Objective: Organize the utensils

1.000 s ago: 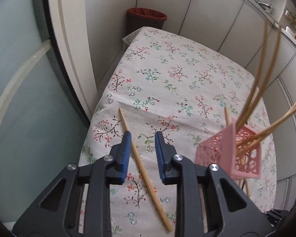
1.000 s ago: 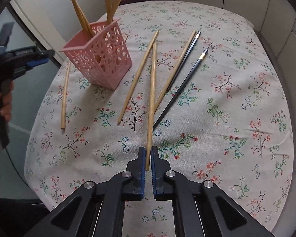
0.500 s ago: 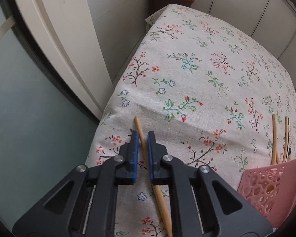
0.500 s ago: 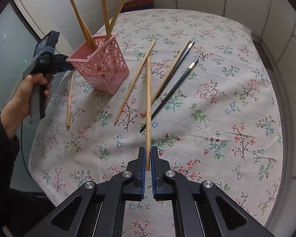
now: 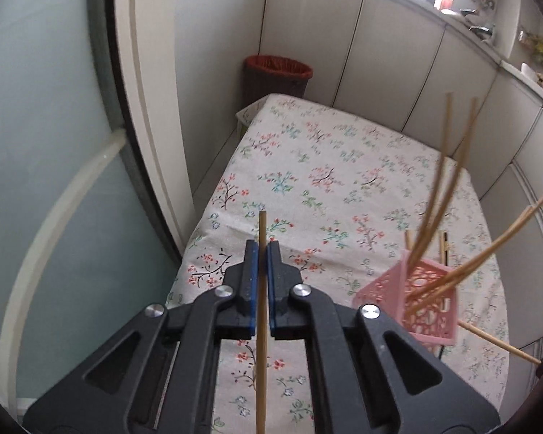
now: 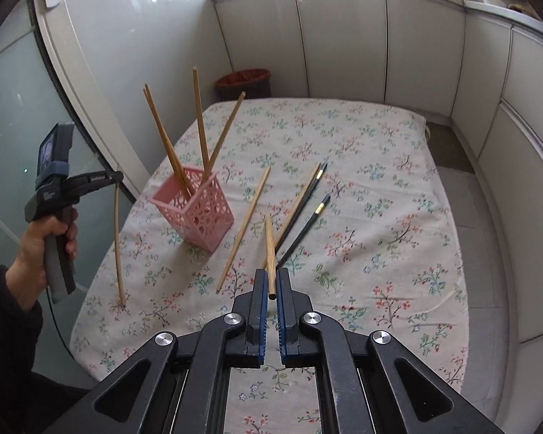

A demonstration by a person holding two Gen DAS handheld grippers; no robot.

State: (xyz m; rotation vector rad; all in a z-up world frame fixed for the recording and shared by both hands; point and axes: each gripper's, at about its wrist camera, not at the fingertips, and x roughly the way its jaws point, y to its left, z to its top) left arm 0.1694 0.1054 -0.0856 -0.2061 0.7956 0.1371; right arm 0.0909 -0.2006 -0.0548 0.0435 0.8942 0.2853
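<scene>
Clamping one bamboo chopstick (image 5: 261,311) each, the left tongs (image 5: 262,253) sit nearer the pink holder (image 6: 193,207), at ten o'clock from the right tongs (image 6: 270,282), whose chopstick (image 6: 269,249) points to twelve.

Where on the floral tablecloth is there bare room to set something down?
The tablecloth is bare along its whole right side, right of the dark chopsticks, and across the far end toward the bin. It is crowded between the pink basket and those chopsticks.
</scene>
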